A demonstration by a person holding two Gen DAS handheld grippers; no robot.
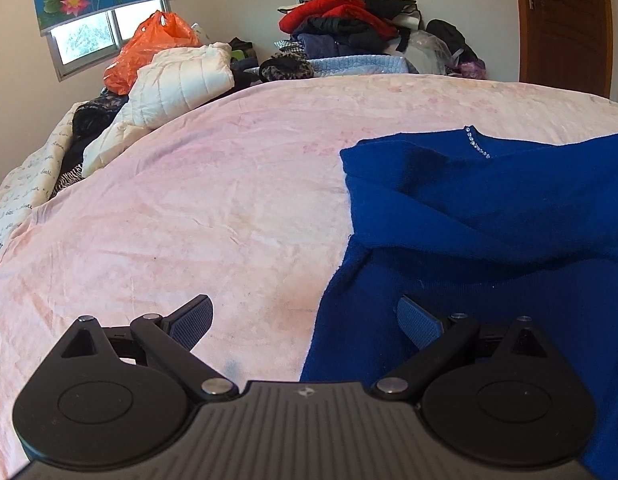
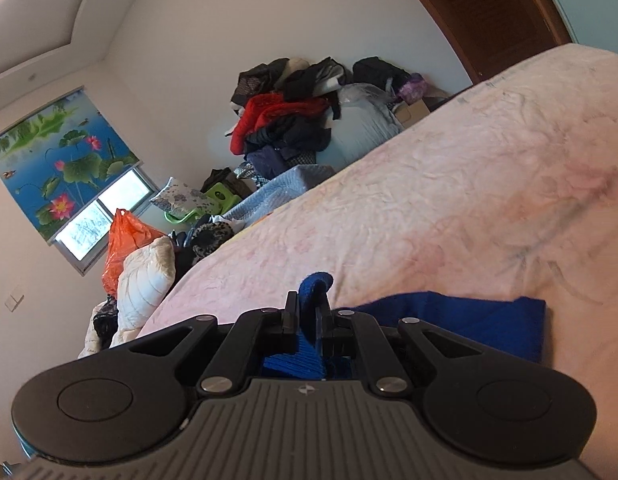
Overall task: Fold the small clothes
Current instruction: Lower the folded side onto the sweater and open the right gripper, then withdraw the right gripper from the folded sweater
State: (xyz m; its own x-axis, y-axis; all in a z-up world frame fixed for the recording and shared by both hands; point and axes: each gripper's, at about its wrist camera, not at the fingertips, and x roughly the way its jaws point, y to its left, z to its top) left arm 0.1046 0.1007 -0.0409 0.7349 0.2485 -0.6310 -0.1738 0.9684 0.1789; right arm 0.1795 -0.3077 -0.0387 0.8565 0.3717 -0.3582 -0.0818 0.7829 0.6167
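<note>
On the pink bed [image 1: 229, 200], the left gripper [image 1: 305, 326] fingers gape over the blue sweater [image 1: 489, 220] edge at three o'clock; the right gripper [image 2: 308, 312] fingers pinch its fabric.

1. Sweater [image 1: 489, 220] lies on the bed [image 1: 229, 200], to the right in the left wrist view.
2. Jacket [image 1: 177, 84] lies at the bed's far left.
3. Bag [image 1: 149, 48] sits behind the jacket.
4. Clothes pile [image 1: 349, 20] stands behind the bed.
</note>
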